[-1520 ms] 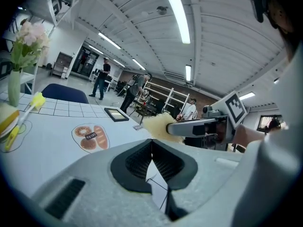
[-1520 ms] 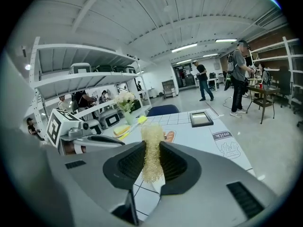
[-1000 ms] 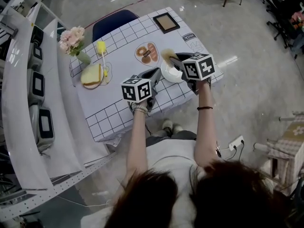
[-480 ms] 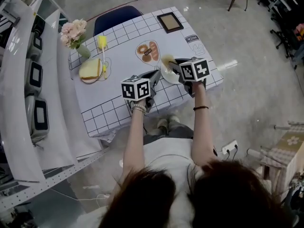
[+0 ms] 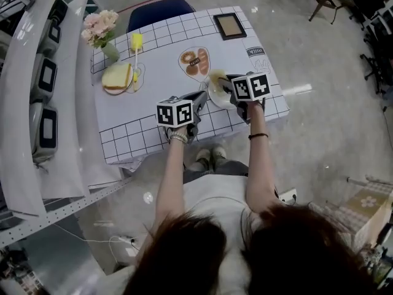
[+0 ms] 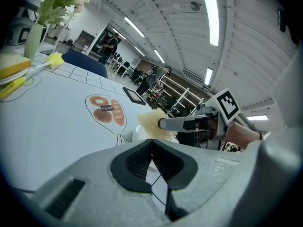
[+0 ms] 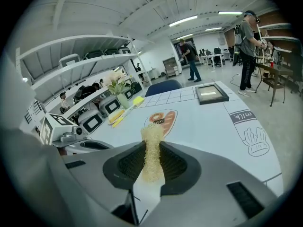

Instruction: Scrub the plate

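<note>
A white grid-patterned tablecloth (image 5: 161, 78) carries pink flowers (image 5: 101, 22) at its far left corner, a yellow brush (image 5: 136, 42) just beside them, and a dark picture frame (image 5: 229, 25) far right. A blue chair (image 5: 161, 8) stands behind.

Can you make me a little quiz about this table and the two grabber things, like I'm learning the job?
1. Pick one: what is clamped in the right gripper?
A) a spoon
B) a tan scrub pad
C) a cup
2. True or false: the white plate is down on the floor.
3. Fill in: seen from the person's side, the pink flowers stand at the table's far ____ corner.

Key
1. B
2. False: the plate sits on the table, right by the scrub pad.
3. left
</note>
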{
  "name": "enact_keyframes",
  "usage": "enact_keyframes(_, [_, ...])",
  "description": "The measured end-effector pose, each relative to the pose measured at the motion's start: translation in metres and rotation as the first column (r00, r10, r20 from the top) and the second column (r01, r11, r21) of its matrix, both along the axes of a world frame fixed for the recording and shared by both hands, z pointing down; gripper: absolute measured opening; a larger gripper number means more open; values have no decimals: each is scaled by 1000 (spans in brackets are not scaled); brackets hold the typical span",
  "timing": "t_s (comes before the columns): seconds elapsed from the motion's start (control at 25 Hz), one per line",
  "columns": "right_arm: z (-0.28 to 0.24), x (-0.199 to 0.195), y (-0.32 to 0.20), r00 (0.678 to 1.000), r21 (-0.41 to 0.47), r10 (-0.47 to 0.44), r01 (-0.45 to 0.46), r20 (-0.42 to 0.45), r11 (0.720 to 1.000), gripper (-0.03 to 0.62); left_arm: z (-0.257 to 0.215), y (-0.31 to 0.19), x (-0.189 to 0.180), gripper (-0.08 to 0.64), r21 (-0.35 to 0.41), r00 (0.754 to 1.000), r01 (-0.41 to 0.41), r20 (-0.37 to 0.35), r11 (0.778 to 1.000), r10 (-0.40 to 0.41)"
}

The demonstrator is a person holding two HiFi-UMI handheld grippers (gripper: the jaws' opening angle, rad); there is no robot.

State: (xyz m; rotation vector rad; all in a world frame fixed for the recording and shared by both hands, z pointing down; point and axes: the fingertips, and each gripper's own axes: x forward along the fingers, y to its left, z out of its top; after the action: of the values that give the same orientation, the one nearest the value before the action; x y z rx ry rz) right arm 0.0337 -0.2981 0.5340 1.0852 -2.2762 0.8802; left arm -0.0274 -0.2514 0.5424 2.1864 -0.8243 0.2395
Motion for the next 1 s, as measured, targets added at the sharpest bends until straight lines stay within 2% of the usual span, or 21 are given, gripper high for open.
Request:
enact_keyframes(0.68, [26,3,-5,995,-90,-92,89,-31,992,80,12,-7,4,11,-30,995,101,-22,994,-102])
enact_keyframes(1.0, [31,1,-5,992,-91,-127,124,-25,988,80,16,-5,9,11,-37,991,133,-29,990,-134])
